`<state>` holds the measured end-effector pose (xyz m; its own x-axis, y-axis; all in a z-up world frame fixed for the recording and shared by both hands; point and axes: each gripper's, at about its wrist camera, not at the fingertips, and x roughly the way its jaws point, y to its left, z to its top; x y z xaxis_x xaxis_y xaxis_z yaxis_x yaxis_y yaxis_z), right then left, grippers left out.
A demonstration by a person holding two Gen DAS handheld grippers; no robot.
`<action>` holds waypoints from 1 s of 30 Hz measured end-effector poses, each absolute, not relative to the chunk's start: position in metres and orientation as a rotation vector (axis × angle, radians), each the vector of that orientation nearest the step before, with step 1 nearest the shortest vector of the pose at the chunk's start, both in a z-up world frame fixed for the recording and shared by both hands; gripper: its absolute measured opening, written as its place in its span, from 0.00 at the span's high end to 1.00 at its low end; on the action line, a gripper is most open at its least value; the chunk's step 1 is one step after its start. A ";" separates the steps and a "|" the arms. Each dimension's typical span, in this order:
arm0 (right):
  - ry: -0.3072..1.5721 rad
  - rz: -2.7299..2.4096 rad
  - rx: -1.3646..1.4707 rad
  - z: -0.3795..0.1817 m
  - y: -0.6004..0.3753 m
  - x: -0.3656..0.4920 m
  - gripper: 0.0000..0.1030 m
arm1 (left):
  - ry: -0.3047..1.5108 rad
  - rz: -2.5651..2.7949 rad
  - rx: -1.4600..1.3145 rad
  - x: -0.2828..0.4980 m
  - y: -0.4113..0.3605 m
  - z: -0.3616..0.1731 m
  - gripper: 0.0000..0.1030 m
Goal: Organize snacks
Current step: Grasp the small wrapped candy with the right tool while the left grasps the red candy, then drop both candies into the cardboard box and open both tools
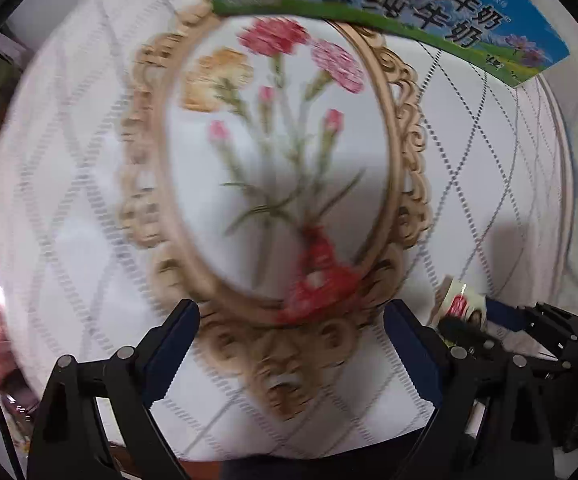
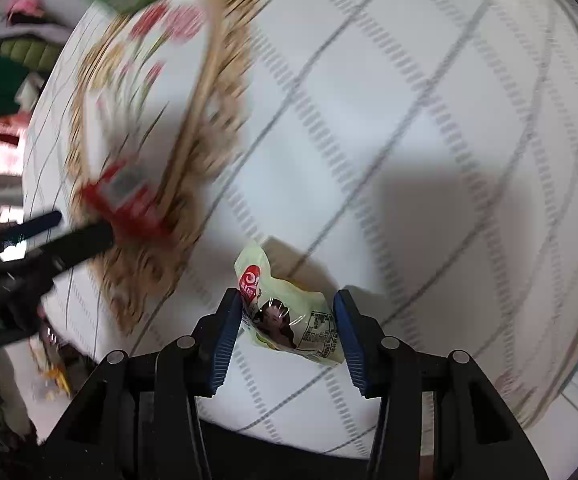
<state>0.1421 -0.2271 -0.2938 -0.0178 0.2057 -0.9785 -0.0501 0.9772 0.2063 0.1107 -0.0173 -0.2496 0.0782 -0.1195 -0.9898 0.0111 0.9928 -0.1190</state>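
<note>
My right gripper (image 2: 287, 322) clamps a pale green snack packet (image 2: 289, 320) over the white tablecloth (image 2: 409, 140). My left gripper (image 1: 289, 344) hangs wide open and empty above a red packet (image 1: 321, 280) on the cloth's embroidered flowers (image 1: 273, 120).

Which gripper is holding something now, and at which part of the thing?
The right gripper holds the pale green snack packet by its two side edges. The left gripper is open and holds nothing.
</note>
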 end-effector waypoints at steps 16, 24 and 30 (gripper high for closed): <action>1.533 0.143 0.124 -0.298 -0.246 0.180 0.46 | 1.514 -0.110 0.005 0.112 -0.055 -0.300 0.47; 1.507 0.150 -0.018 -0.300 -0.205 0.151 0.48 | 1.495 -0.086 0.011 0.104 -0.067 -0.295 0.62; 1.459 0.165 -0.009 -0.280 -0.191 0.148 0.57 | 1.475 -0.082 -0.010 0.106 -0.064 -0.281 0.64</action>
